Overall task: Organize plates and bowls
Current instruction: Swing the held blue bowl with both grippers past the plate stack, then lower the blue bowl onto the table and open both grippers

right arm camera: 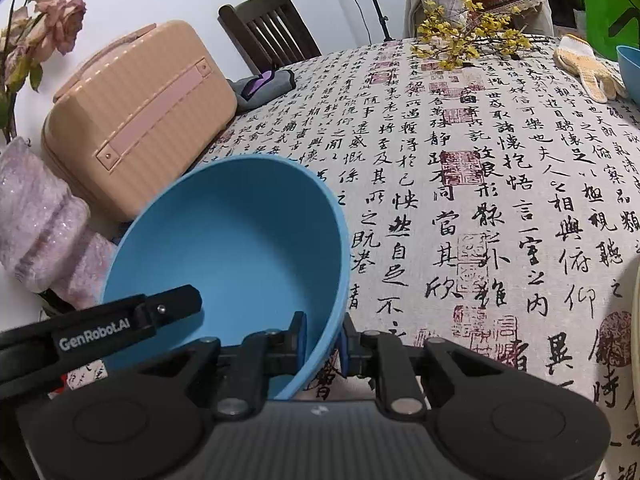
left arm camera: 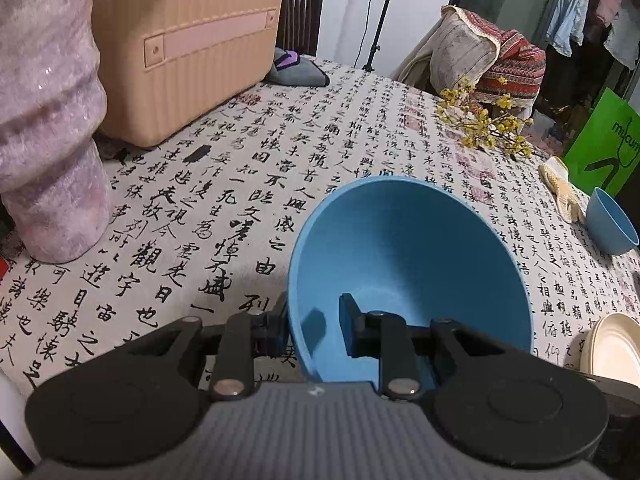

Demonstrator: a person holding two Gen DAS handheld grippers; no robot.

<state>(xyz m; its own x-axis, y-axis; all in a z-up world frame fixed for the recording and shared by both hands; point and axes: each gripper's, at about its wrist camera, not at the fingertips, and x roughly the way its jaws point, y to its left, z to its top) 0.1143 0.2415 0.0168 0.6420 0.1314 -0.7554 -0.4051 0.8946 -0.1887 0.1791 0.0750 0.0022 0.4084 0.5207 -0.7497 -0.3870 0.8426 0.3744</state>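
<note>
Left tool (left arm camera: pixel 314 330): clamped on the wall of the large blue bowl (left arm camera: pixel 408 264), one pad inside, one outside.
Right tool (right arm camera: pixel 322 340): clamped on the opposite wall of the same bowl (right arm camera: pixel 240 240).
Large blue bowl: held tilted above the worktop (left arm camera: pixel 240 184), opening turned toward the cameras.
Small blue bowl (left arm camera: pixel 612 224): seen at the far right, beside a glove (left arm camera: pixel 560 188).
Cream plate (left arm camera: pixel 612 348): seen at the right edge, near the held bowl.
Background: peach case (right arm camera: pixel 140 120), yellow flower sprig (right arm camera: pixel 468 40).
</note>
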